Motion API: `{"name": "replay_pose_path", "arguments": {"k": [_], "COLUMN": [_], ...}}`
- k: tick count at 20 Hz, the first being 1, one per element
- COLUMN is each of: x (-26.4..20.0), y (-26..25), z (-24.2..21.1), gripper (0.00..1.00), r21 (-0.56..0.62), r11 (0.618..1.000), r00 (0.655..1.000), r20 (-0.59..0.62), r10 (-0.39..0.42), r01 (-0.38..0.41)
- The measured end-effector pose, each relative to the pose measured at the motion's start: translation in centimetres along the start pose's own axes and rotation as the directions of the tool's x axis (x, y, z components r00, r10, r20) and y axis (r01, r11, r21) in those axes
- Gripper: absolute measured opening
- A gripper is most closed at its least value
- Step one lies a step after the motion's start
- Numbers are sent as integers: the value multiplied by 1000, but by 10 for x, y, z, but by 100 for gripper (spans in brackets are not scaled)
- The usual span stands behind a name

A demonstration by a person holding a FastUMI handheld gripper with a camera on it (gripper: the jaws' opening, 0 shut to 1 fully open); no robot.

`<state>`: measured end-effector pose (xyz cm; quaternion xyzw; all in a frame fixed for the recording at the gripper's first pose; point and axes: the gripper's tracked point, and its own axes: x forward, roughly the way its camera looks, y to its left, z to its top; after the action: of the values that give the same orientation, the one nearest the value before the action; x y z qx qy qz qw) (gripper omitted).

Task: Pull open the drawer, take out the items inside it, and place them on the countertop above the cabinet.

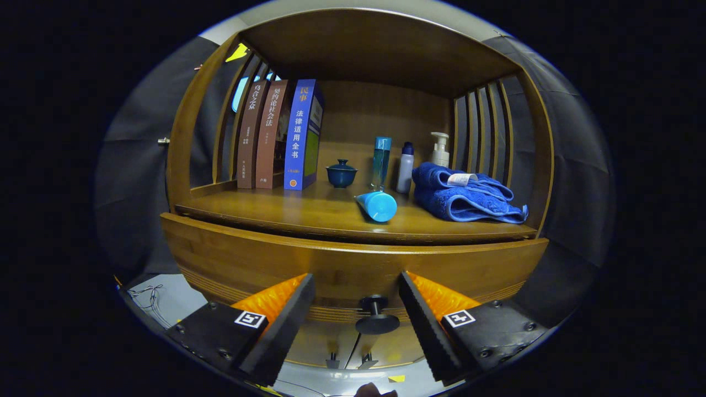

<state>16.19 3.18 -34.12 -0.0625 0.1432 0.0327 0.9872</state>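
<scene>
- Nearest the camera are the tongs (357, 295), with their two fingers spread wide apart and gripping nothing.
- Between the fingers sits the dark round knob (377, 320) of the drawer (353, 264). Neither finger touches it.
- Most likely the fingers are lined up this way so they can close on the knob and pull.
- That drawer looks fully closed, its wooden front flush under the shelf, so the things inside are hidden and none can be told.
- Above the drawer is the tabletop (309, 212), where the things from inside must go.
- On it a blue tube (377, 205) lies on its side near the front edge.
- Behind the tube stand a small blue lidded cup (341, 173), a tall clear blue bottle (380, 162), a white bottle with a dark cap (405, 167) and a pump bottle (439, 149).
- Folded blue towels (466, 193) lie to the right, and three books (278, 135) stand upright on the left.
- Bare wood in front of the books and cup looks like the best room for new things.
</scene>
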Motion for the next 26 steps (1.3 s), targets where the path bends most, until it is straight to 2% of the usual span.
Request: {"name": "replay_pose_path", "arguments": {"k": [8, 12, 17, 26], "x": [5, -10, -45, -125], "y": [0, 4, 4, -5], "z": [2, 26, 92, 241], "gripper": [100, 100, 100, 99], "r21": [-21, -7, 10, 164], "r11": [1000, 1000, 999, 981], "r00": [1000, 999, 994, 970], "r20": [-2, 37, 108, 234], "r10": [-13, 7, 32, 64], "r01": [13, -6, -33, -104]}}
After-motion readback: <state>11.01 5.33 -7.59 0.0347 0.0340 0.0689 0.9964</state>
